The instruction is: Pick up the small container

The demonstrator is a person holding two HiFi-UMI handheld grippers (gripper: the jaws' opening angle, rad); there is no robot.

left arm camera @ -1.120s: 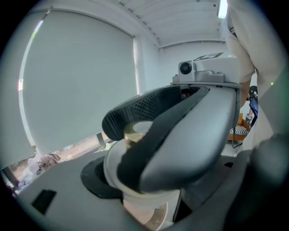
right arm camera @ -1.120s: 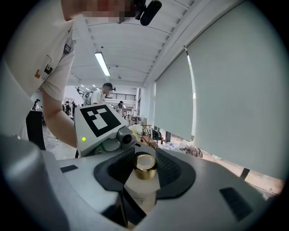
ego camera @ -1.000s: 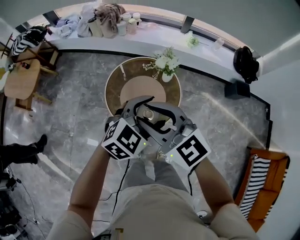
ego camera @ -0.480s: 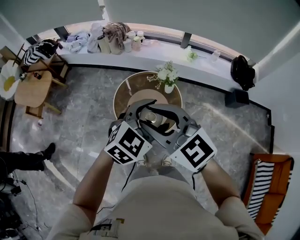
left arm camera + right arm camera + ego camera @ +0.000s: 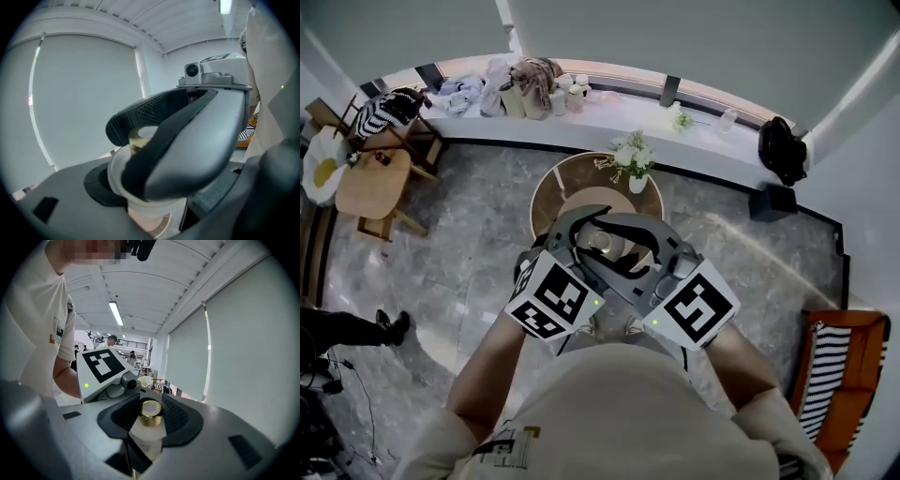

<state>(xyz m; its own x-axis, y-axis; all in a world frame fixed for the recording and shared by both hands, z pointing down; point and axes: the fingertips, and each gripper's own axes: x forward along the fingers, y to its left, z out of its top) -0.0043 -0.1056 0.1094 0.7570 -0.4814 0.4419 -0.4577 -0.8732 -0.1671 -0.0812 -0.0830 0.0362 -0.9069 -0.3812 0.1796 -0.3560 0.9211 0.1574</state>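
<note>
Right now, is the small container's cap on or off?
On: a gold cap sits on top of the small container, seen in the right gripper view.

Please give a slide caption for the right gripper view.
The right tool grips the gold-capped small container between its jaws.

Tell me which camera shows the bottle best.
Right gripper view: the bottle, gold cap included, sits clear between the right tongs. Left gripper view: those tongs cover most of it. Head view: only its top.

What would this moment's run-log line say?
left tongs: shut on small container | right tongs: shut on small container | small container: held above round table
</note>
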